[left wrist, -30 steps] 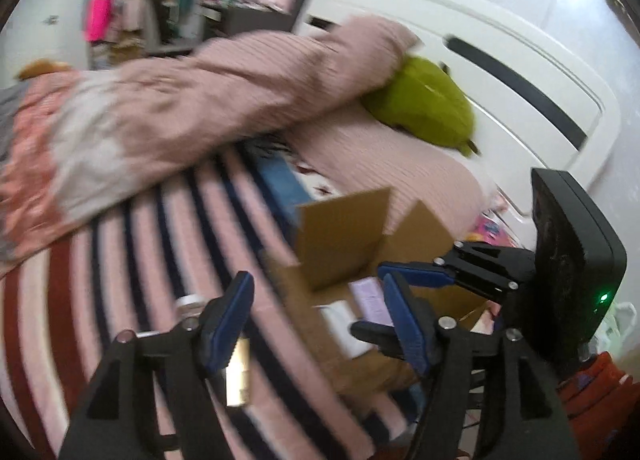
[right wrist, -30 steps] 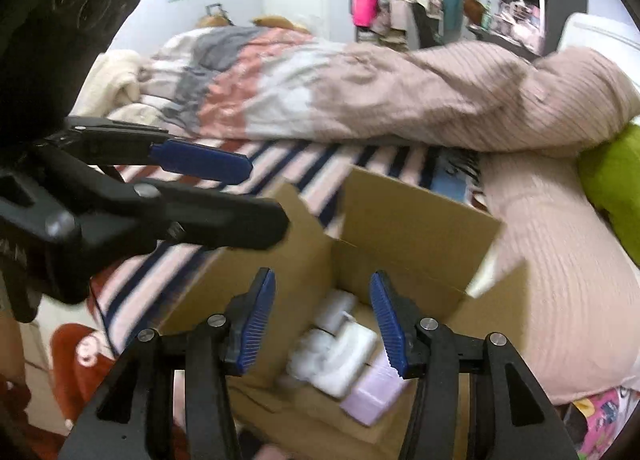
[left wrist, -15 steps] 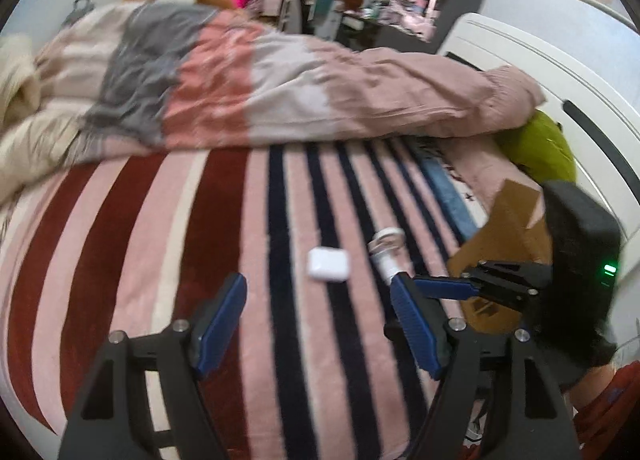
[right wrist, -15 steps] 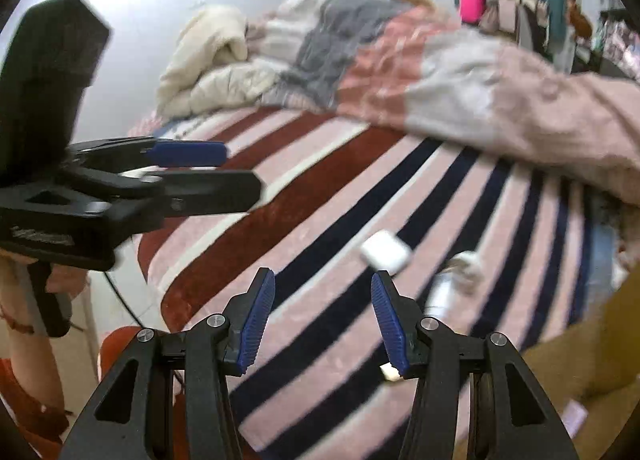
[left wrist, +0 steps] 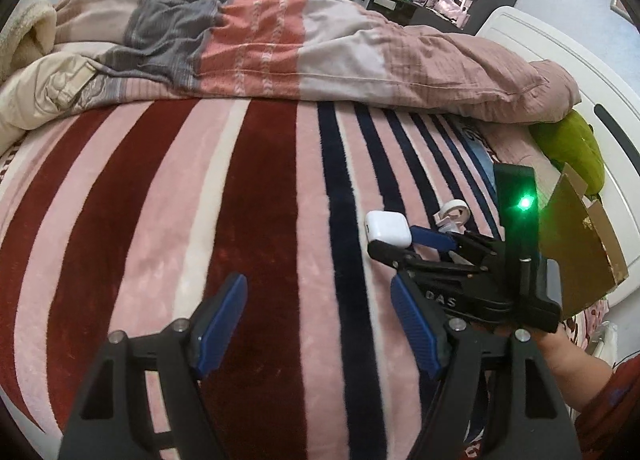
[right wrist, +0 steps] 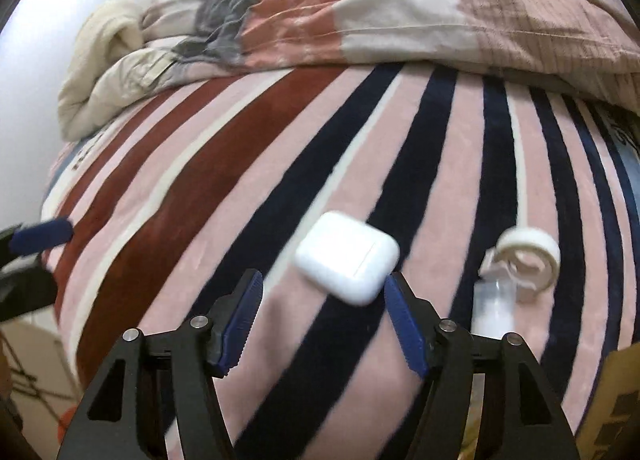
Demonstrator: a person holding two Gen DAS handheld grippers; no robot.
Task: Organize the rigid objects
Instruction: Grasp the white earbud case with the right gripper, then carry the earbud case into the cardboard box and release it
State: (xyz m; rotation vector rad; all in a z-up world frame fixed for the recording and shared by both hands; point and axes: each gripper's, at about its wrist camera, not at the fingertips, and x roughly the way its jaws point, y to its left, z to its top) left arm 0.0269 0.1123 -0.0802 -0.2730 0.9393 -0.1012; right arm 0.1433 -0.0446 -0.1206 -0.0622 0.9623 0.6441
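A white earbud case [right wrist: 348, 262] lies on the striped blanket [right wrist: 224, 196], just ahead of my right gripper [right wrist: 324, 320] and close to its right fingertip. That gripper's jaws are opening, and the pads touch nothing. Right of the case lie a white tape roll [right wrist: 528, 256] and a small clear bottle [right wrist: 494, 308]. In the left wrist view the case [left wrist: 388, 228] and the tape roll [left wrist: 454, 212] show beyond the right gripper [left wrist: 394, 248]. My left gripper [left wrist: 316, 324] hangs open over bare blanket to the left, holding nothing.
An open cardboard box [left wrist: 576, 244] stands at the blanket's right edge, by the white headboard [left wrist: 560, 72]. A crumpled pink and grey duvet [left wrist: 260, 32] fills the far side of the bed. A green cushion [left wrist: 576, 148] lies behind the box.
Both views have swung away from the cardboard box onto the striped blanket. The right gripper has come down close to the white case and its jaws stand wider.
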